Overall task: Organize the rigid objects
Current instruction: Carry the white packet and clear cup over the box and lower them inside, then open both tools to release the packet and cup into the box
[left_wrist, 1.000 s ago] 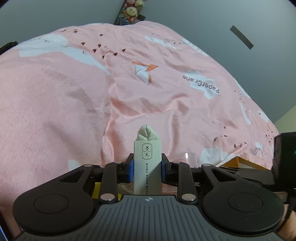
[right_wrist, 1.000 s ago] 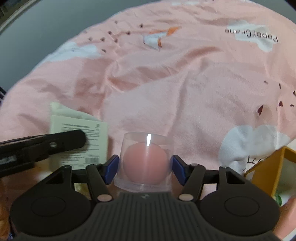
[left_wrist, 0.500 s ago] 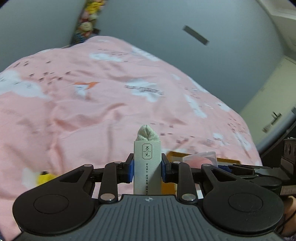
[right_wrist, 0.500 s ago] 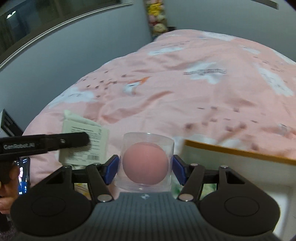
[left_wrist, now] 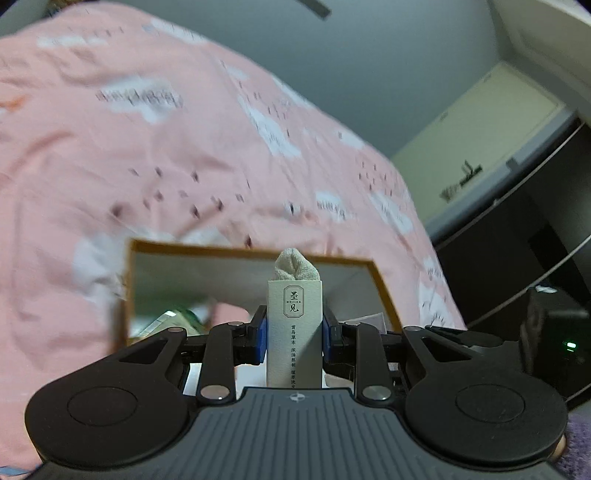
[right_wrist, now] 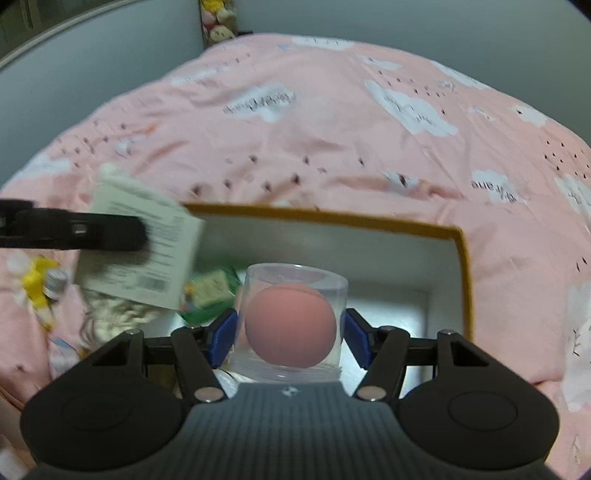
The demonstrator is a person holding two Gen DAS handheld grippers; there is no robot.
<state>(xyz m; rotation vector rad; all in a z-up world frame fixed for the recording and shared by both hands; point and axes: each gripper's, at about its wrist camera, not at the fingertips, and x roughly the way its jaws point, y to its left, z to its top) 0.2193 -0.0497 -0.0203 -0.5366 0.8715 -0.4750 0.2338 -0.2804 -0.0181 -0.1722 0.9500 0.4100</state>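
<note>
My left gripper (left_wrist: pixel 294 332) is shut on a slim white packet (left_wrist: pixel 294 332) with black characters and a cloth tip; it hangs over the open box (left_wrist: pixel 382 291) with a mustard rim. The right wrist view shows the same packet (right_wrist: pixel 140 254) from its printed back, with the left gripper's dark finger across it. My right gripper (right_wrist: pixel 291 332) is shut on a clear plastic case holding a pink ball (right_wrist: pixel 291 325), above the white inside of the box (right_wrist: pixel 463 280). A green and white pack (right_wrist: pixel 207 291) lies in the box's left part.
The box sits on a pink bedspread (right_wrist: pixel 332 140) with white clouds. A yellow toy (right_wrist: pixel 37 288) and small items lie on the bed left of the box. Grey wall, plush toys (right_wrist: pixel 218 22) at the far end, dark furniture (left_wrist: pixel 535 295) to the right.
Both grippers swung across the bed with their loads and now hang over the open box, which was only at the frame's edge before. Neither grip has changed.
</note>
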